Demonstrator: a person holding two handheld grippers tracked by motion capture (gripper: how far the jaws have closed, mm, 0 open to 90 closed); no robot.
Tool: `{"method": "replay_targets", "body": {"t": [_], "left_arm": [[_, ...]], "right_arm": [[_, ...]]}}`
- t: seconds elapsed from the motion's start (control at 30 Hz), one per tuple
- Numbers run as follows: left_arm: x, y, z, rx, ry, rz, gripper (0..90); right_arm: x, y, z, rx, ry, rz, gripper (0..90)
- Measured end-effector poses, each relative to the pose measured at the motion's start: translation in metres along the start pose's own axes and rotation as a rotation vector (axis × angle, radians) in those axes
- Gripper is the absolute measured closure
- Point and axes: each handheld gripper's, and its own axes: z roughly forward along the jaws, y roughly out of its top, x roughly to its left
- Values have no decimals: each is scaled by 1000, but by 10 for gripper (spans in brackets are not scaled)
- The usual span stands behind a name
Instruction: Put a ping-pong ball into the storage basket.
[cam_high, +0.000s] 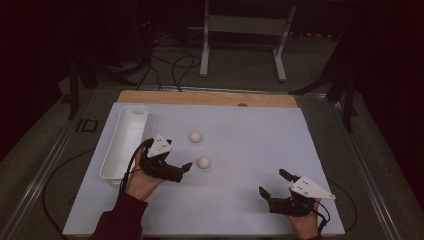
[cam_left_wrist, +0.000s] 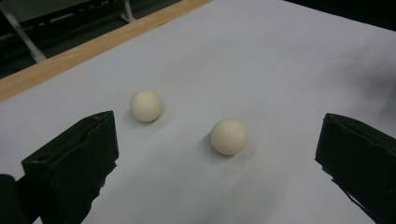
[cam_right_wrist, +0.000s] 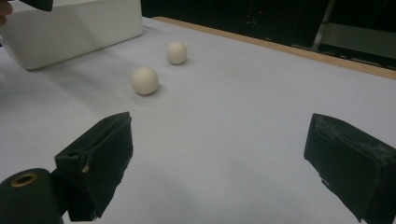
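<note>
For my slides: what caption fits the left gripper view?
Open left gripper faces two cream round balls on white sheet.

2 cream balls lie near each other on white table.

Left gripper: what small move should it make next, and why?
Probably the left gripper should ease forward so that its open jaws come to either side of the nearer ball. In the left gripper view that ball lies on the white sheet ahead of the jaws, not yet between them, and apart from the farther ball. The right gripper rests open, well away.
</note>
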Motion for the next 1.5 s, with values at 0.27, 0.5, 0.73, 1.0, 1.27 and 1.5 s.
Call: {"method": "replay_targets", "body": {"t": [0.27, 0.5, 0.73, 1.0, 1.27, 1.5], "left_arm": [[1, 2, 7, 20, 0, 0, 0], [0, 2, 15, 49, -7, 2, 0], [-1, 2, 22, 68, -18, 1, 0], [-3, 2, 30, 98, -39, 7, 0], [-5, 3, 37, 111, -49, 9, 0], [-6, 5, 41, 120, -52, 11, 0]], "right_arm": [[0, 0, 0, -3, -1, 0, 78], [0, 0, 0, -2, 0, -1, 78], [-1, 0, -1, -2, -1, 2, 78], [0, 0, 0, -1, 1, -1, 78], [0, -1, 0, 0, 3, 2, 79], [0, -1, 1, 2, 4, -1, 78]]}}
